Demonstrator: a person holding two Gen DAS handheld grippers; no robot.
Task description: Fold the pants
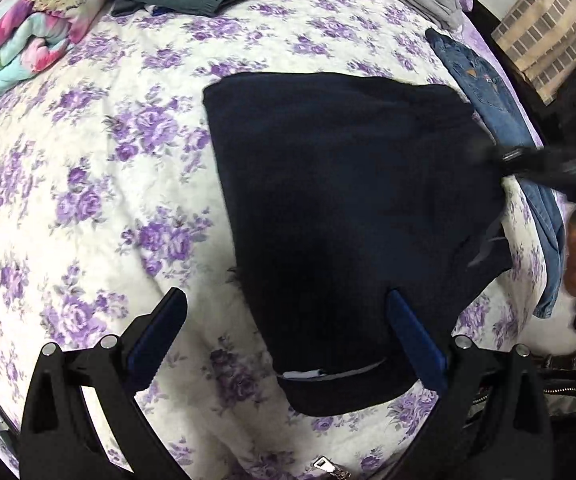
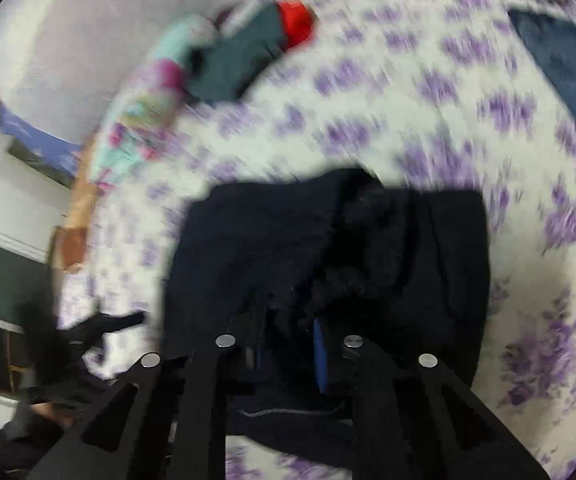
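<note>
While my left hand-held gripper (image 1: 286, 334) hangs over the near edge of the folded dark navy pants (image 1: 347, 220), its blue-padded jaws stand spread wide with nothing pinched, one pad over the white bedspread with purple roses (image 1: 88, 160), the other over the cloth; the pants lie flat on the bed, just beside a pair of blue denim jeans (image 1: 487, 96). My right hand-held gripper (image 2: 288, 344) is nearly pressed together, pinching a bunched fold of the pants; that view is blurred.
</note>
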